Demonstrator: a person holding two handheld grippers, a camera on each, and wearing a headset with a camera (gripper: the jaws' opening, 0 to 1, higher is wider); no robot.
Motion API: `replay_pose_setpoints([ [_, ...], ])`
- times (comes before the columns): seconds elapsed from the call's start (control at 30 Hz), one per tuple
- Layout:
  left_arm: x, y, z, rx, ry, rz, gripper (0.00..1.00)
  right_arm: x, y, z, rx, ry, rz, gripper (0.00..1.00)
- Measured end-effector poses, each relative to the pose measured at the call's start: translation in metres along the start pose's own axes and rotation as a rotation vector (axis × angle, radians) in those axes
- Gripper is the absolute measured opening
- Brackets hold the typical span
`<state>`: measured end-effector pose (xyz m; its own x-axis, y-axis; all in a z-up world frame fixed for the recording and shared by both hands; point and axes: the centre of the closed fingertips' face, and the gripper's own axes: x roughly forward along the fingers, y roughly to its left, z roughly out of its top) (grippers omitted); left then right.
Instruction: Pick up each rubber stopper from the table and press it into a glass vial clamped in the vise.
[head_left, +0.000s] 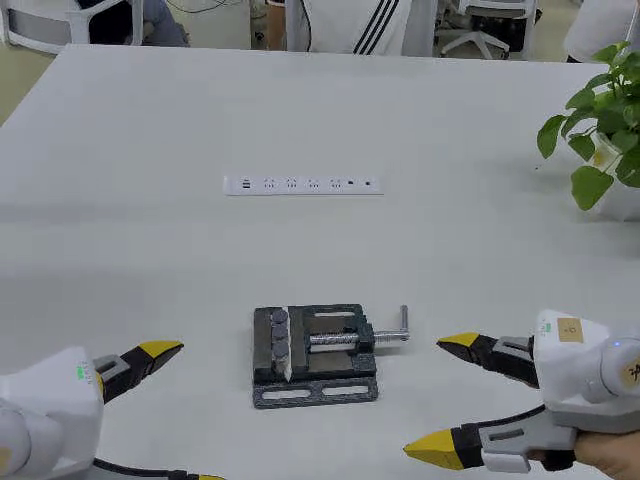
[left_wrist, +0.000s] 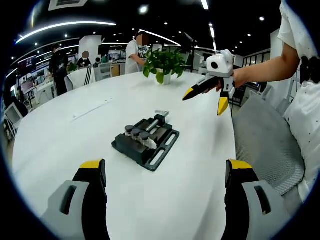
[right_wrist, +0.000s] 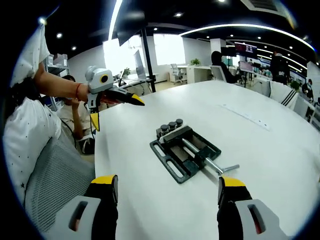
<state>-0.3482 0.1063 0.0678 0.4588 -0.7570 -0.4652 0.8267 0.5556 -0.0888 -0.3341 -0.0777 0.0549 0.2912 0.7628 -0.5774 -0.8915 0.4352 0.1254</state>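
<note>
A dark vise (head_left: 315, 355) sits on the white table (head_left: 150, 250) between my two grippers. Three small vials (head_left: 279, 335) stand in a row at its left jaw, each topped with a dark rubber stopper. The same vials (left_wrist: 135, 131) (right_wrist: 170, 126) show in the vise (left_wrist: 146, 140) (right_wrist: 185, 150) in both gripper views. My left gripper (head_left: 185, 413) (left_wrist: 165, 167) hovers left of the vise, open and holding nothing. Right of the vise, my right gripper (head_left: 445, 395) (right_wrist: 168, 180) is also open and holding nothing. Each appears in the other's view: right gripper (left_wrist: 204, 103), left gripper (right_wrist: 117, 113).
A white power strip (head_left: 303, 184) lies mid-table beyond the vise. A potted plant (head_left: 605, 120) stands at the right edge. The vise's screw handle (head_left: 403, 322) sticks out to the right. People sit at the table's far edge.
</note>
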Motion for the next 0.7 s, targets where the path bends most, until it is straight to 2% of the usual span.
replay_pose_setpoints([
  [0.2,0.0002,-0.0044,0.0010,0.005,0.003,-0.007,0.99,-0.0023,0.0052,0.0031,0.001,-0.015,0.001,0.81],
  [0.7,-0.0031,-0.0079,0.0025,0.012,-0.001,-0.002,0.99,-0.0061,0.0076,0.0080,-0.008,-0.020,0.000,0.79],
])
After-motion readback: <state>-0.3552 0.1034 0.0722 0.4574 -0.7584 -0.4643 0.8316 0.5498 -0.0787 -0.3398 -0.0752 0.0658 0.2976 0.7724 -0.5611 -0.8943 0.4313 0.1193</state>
